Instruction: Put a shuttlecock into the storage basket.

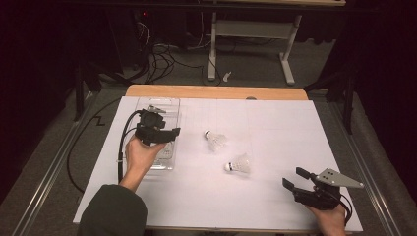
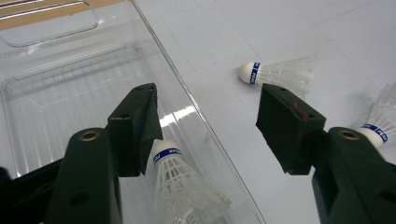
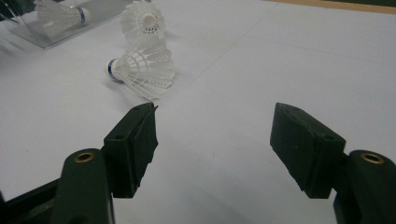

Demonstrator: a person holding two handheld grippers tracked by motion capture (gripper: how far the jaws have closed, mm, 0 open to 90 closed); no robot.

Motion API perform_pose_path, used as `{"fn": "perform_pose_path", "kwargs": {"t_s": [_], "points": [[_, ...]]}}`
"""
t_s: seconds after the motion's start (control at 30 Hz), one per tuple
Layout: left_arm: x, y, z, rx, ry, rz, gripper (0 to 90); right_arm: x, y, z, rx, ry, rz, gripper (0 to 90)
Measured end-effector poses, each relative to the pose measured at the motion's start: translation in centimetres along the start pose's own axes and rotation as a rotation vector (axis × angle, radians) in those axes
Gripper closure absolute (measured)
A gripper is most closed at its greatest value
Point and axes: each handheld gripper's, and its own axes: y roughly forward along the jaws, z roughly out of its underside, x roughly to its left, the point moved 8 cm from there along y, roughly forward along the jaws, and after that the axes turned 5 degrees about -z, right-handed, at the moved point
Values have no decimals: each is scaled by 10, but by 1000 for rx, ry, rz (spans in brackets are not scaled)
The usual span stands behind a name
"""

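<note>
A clear plastic tray (image 1: 169,105) stands at the left of the white sheet, and one white shuttlecock (image 2: 180,184) with a blue-banded cork lies inside it. My left gripper (image 1: 175,132) hovers over the tray's right wall, open, one jaw above the tray and the other outside it (image 2: 210,112). Nothing is pressed between its pads. Two more shuttlecocks lie on the sheet: one near the middle (image 1: 215,140) (image 2: 280,74), one closer to me (image 1: 238,164) (image 2: 380,123). My right gripper (image 1: 293,177) rests low at the front right, open and empty (image 3: 215,126), pointing toward the nearer shuttlecock (image 3: 142,70).
The white sheet (image 1: 275,128) covers a wooden table whose far edge (image 1: 216,92) shows. A black cable (image 1: 120,147) trails from the left gripper. Beyond the table are floor cables and a white desk frame (image 1: 212,49). Bare sheet lies between the right gripper and the shuttlecocks.
</note>
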Motion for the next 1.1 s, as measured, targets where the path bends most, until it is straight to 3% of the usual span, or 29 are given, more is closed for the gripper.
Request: {"fn": "perform_pose_path", "kwargs": {"t_s": [0.67, 1.1], "points": [[-2, -18, 18, -85, -14, 31, 411, 0, 0, 0, 1, -1, -1, 321], [-6, -28, 28, -137, 1, 41, 406, 1, 0, 0, -1, -1, 1, 321]]}}
